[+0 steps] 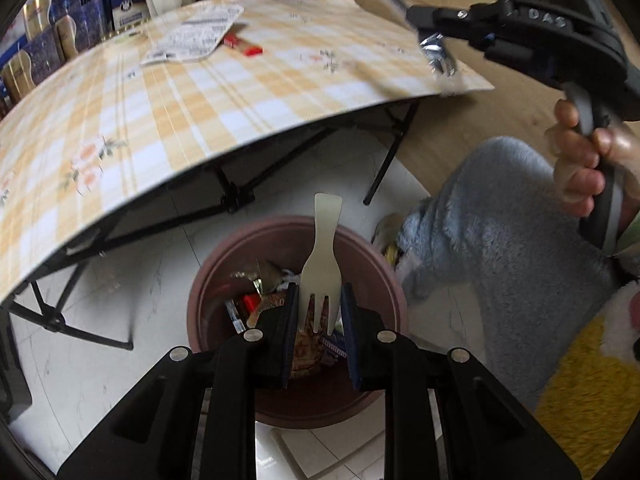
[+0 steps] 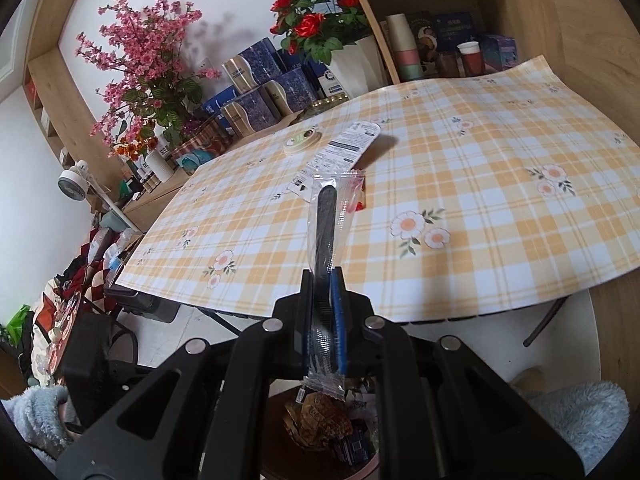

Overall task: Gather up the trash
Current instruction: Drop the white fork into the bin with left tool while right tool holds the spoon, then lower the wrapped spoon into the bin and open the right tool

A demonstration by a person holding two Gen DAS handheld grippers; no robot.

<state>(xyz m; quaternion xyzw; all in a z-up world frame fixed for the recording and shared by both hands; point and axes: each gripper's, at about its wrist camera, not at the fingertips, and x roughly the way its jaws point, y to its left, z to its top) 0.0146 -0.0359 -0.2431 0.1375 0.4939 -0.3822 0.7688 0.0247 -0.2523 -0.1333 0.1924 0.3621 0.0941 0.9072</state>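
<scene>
My left gripper [image 1: 319, 312] is over the brown round bin [image 1: 224, 264] on the floor, its jaws a little apart. A cream plastic fork [image 1: 322, 264] stands between them, tines toward me; a gap shows on each side. The bin holds several wrappers [image 1: 256, 300]. My right gripper [image 2: 323, 292] is shut on a black fork in a clear wrapper [image 2: 330, 220], above the table's near edge; it also shows in the left wrist view [image 1: 434, 46]. A white printed package [image 2: 340, 152] and a red wrapper [image 1: 244, 46] lie on the table.
The folding table [image 2: 480, 200] has a yellow checked cloth and black legs [image 1: 236, 200]. A round tape roll [image 2: 302, 140] lies near its far edge. Boxes, flowers and cups stand behind. The person's blue fleece leg [image 1: 500, 240] is right of the bin.
</scene>
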